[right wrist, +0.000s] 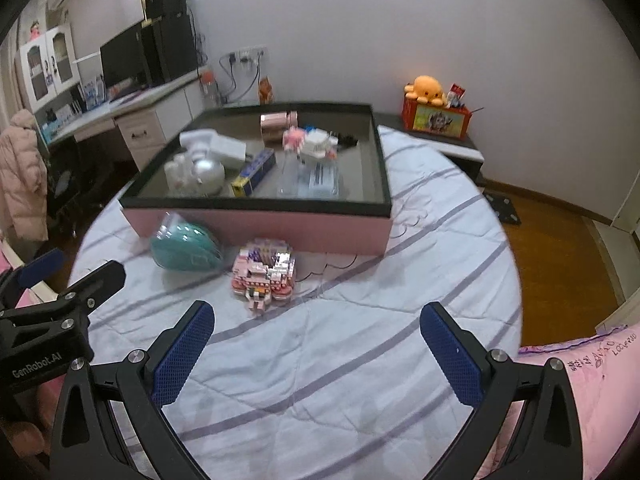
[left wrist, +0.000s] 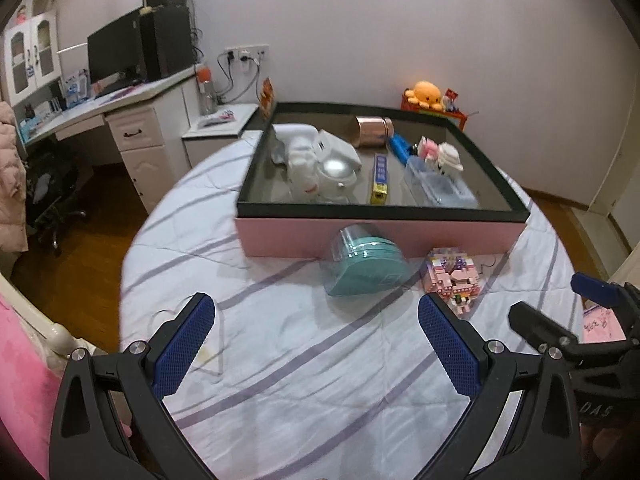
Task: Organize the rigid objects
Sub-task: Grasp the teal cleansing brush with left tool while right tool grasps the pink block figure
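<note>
A pink box with a black rim (left wrist: 376,236) (right wrist: 260,224) stands on the bed and holds several items: a copper can (left wrist: 370,130), a blue-yellow carton (left wrist: 380,178), white appliances (left wrist: 320,160) and a clear case (left wrist: 438,186). In front of the box lie a teal heart-shaped case (left wrist: 366,266) (right wrist: 186,248) and a pink brick model (left wrist: 454,276) (right wrist: 262,274). My left gripper (left wrist: 316,344) is open and empty, low over the sheet in front of the teal case. My right gripper (right wrist: 316,352) is open and empty in front of the brick model.
The bed has a white sheet with purple stripes (left wrist: 300,360). A white desk with a monitor (left wrist: 116,52) stands at the left. A nightstand with a red box and an orange plush (right wrist: 426,88) stands at the back right. Wooden floor (right wrist: 560,248) lies to the right.
</note>
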`<action>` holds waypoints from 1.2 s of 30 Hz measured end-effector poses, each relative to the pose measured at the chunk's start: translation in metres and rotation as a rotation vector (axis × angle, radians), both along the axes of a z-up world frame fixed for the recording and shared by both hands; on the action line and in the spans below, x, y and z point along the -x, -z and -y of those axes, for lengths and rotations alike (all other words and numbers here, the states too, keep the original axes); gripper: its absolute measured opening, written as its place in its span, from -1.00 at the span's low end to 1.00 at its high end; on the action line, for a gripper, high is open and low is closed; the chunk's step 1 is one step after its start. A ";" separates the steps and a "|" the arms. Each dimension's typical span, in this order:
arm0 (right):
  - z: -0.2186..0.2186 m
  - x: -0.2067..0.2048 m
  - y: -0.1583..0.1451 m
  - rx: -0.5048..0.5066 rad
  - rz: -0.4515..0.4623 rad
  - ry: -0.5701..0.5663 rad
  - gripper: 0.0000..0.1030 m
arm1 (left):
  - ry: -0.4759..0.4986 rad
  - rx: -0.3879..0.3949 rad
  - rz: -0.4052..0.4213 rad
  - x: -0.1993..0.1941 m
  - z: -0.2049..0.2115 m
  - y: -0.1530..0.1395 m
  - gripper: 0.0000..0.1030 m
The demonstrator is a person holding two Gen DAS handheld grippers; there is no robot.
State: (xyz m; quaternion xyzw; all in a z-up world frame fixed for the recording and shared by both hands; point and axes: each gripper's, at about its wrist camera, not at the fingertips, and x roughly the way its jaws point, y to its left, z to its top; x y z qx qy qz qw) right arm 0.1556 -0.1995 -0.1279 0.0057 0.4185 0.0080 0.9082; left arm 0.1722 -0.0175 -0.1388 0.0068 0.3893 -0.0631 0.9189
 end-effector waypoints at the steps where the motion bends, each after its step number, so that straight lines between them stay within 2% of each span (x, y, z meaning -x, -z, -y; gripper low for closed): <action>1: 0.000 -0.004 0.004 0.000 -0.009 -0.002 1.00 | -0.001 -0.009 -0.005 -0.004 0.002 0.004 0.99; 6: 0.005 -0.017 0.022 0.006 -0.041 -0.010 1.00 | 0.025 0.010 -0.041 -0.025 0.008 0.022 0.99; 13: 0.009 -0.024 0.030 0.029 -0.059 -0.023 1.00 | 0.061 0.066 -0.071 -0.047 0.018 0.035 0.99; 16: 0.007 -0.027 0.034 0.031 -0.065 -0.035 1.00 | 0.046 0.066 -0.079 -0.057 0.021 0.042 1.00; 19: 0.003 -0.031 0.039 0.035 -0.069 -0.049 1.00 | 0.042 0.105 -0.115 -0.066 0.019 0.051 0.98; 21: -0.001 -0.033 0.040 0.034 -0.067 -0.061 1.00 | 0.026 0.111 -0.109 -0.066 0.015 0.052 0.82; 23: -0.006 -0.035 0.040 0.031 -0.060 -0.074 1.00 | 0.011 0.127 -0.103 -0.066 0.009 0.051 0.37; 26: -0.016 -0.042 0.043 0.030 -0.056 -0.097 1.00 | -0.005 0.146 -0.106 -0.069 -0.003 0.049 -0.12; 28: -0.022 -0.046 0.047 0.023 -0.054 -0.104 0.98 | -0.004 0.157 -0.113 -0.070 -0.010 0.050 -0.24; 32: -0.030 -0.055 0.050 0.015 -0.051 -0.107 0.71 | 0.001 0.147 -0.102 -0.063 -0.014 0.050 -0.28; 33: -0.032 -0.056 0.050 0.026 -0.048 -0.103 0.51 | 0.002 0.144 -0.098 -0.061 -0.014 0.050 -0.28; 36: -0.037 -0.059 0.048 0.024 -0.046 -0.116 0.13 | 0.003 0.148 -0.096 -0.057 -0.016 0.049 -0.28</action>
